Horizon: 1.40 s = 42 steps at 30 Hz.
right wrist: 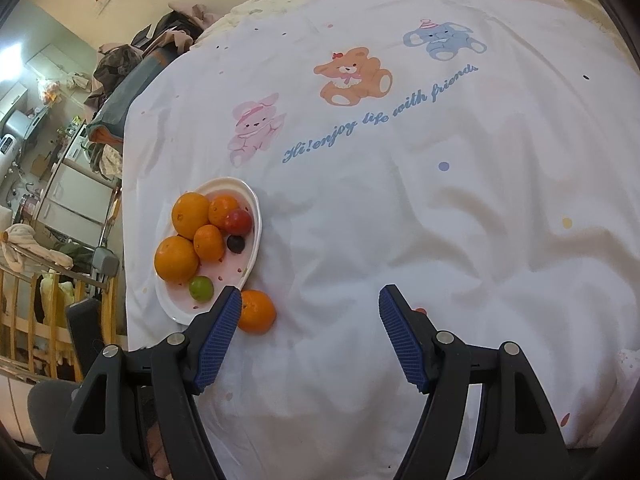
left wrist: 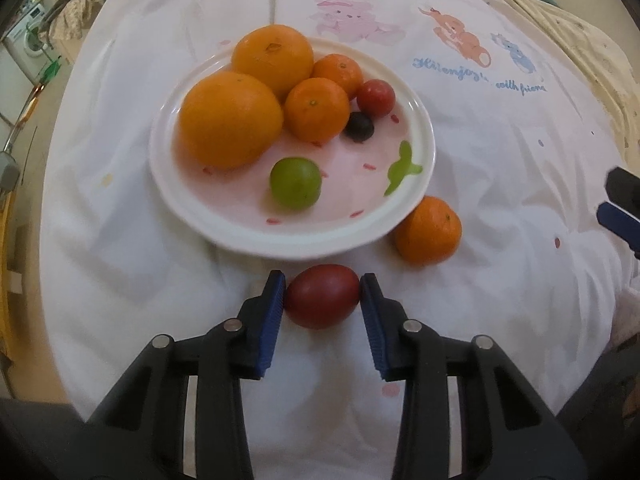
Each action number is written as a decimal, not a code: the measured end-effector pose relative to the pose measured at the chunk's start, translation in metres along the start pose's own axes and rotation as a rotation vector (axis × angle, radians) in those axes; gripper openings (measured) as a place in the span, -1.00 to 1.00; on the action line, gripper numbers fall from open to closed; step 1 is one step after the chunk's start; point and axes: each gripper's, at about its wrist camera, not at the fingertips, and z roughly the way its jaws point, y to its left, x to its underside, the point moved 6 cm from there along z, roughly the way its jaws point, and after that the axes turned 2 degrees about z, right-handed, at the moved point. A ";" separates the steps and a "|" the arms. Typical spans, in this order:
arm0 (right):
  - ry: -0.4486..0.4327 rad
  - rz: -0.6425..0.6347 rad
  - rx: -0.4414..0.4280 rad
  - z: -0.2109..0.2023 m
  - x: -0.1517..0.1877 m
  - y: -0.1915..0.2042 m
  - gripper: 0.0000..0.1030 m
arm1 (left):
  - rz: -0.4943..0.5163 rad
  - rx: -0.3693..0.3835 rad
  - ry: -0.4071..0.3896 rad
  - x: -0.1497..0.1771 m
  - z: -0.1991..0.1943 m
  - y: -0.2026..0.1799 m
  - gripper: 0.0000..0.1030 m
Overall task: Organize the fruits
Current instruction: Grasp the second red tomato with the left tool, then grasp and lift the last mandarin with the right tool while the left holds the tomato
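**Entry: red oval fruit between the left fingers, plate straight ahead**

Left wrist view.
- Item: dark red, smooth-skinned oval fruit [left wrist: 322, 295], perhaps a plum tomato. It sits between the blue ribbed pads of the black left gripper [left wrist: 323, 292], long axis crosswise, running pad to pad.
- Tool state: both pads touch the fruit's ends, so the left gripper appears closed on it. Whether the fruit is lifted or resting on the white printed bedsheet [left wrist: 500, 184] cannot be told from this angle.
- Key relation: the white round ceramic plate with pink centre [left wrist: 416, 120] lies directly ahead of the fingers, its near rim just beyond the fruit. A short forward carry over the rim looks like the likely move.
- On the plate: two large oranges [left wrist: 229, 119], two small mandarins [left wrist: 317, 109], a small red round fruit [left wrist: 376, 97], a dark berry [left wrist: 359, 126], a green grape [left wrist: 295, 182].
- Off the plate: one loose mandarin [left wrist: 427, 229], touching or just beside the rim at right.

Right wrist view.
- Tool state: the black right gripper [right wrist: 310, 296] is spread wide and holds nothing.
- Its left finger points at the loose mandarin, nearer to this hand than to the occupied left one.
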 end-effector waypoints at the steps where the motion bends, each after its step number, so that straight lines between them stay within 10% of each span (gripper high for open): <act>1: 0.001 0.000 0.001 0.001 0.000 0.001 0.43 | -0.001 -0.002 0.006 0.003 -0.004 0.002 -0.34; 17: 0.104 -0.137 0.020 0.037 0.020 0.039 0.48 | -0.030 0.016 -0.082 -0.017 -0.091 0.043 -0.34; 37: 0.276 -0.487 0.160 0.118 0.043 0.070 0.49 | -0.128 0.000 -0.055 -0.017 -0.066 0.077 -0.33; 42: 0.298 -0.519 0.142 0.125 0.050 0.078 -0.03 | -0.119 0.009 -0.045 -0.017 -0.063 0.072 -0.33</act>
